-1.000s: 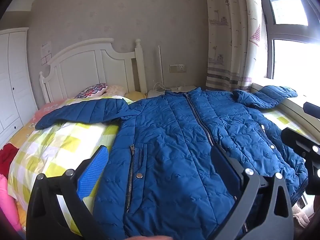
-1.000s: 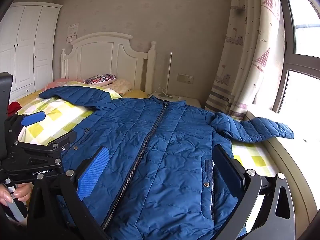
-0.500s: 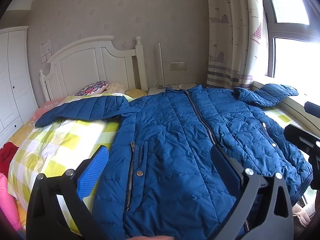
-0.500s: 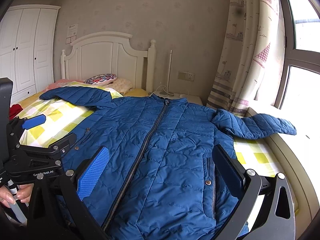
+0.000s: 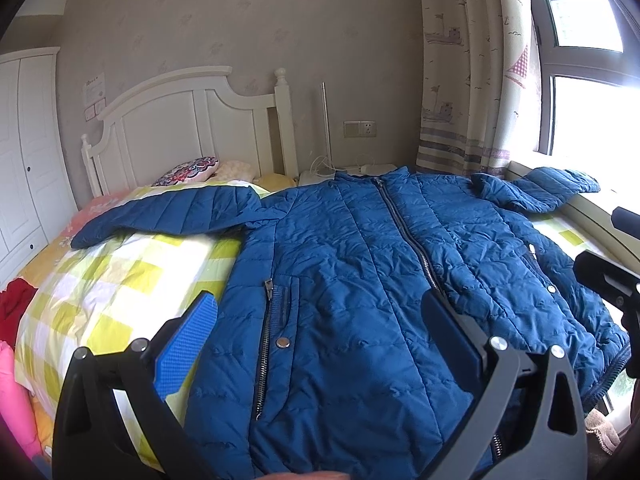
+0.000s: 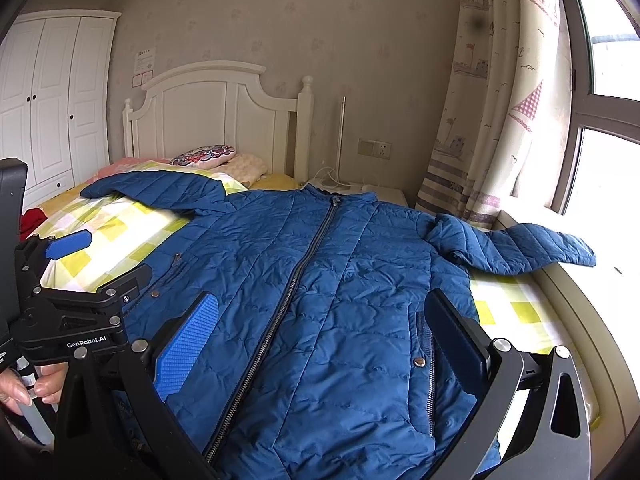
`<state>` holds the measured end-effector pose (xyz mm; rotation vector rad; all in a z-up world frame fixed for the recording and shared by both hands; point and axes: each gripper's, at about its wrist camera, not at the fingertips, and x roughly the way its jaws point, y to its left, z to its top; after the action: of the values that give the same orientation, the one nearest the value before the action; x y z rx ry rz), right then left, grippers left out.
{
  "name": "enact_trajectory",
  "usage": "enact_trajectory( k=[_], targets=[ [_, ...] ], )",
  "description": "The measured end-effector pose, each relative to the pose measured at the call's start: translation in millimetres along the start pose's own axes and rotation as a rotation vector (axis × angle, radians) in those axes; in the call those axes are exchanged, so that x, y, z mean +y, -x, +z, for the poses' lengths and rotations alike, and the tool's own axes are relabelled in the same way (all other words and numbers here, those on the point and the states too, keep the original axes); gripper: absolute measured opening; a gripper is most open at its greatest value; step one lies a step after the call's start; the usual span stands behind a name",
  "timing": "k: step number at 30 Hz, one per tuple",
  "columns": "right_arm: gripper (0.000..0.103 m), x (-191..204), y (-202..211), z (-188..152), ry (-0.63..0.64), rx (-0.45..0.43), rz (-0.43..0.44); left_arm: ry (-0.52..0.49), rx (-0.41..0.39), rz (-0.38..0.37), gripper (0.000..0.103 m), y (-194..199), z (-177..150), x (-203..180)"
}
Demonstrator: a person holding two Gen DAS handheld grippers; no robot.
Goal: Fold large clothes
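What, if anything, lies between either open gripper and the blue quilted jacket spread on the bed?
Nothing visible does. The blue quilted jacket lies flat and zipped on the yellow checked bedspread, with nothing on top of it. The left gripper and right gripper both hang open above its lower half, with only air between.

Blue quilted jacket (image 5: 360, 280) on yellow-white check bedspread (image 5: 120, 280) (headboard (image 5: 192, 120) white, blue gripper pads (image 6: 184, 344)).
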<state>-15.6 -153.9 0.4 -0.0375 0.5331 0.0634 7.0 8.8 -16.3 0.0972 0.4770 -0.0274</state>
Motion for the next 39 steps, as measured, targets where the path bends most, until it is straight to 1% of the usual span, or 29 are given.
enact_trajectory(
  k=[39],
  targets=[
    [0.099, 1.6, -1.4, -0.6, -0.002, 0.009, 0.021, 0.006, 0.012, -0.001, 0.101, -2.2, -6.4, 3.9]
  ],
)
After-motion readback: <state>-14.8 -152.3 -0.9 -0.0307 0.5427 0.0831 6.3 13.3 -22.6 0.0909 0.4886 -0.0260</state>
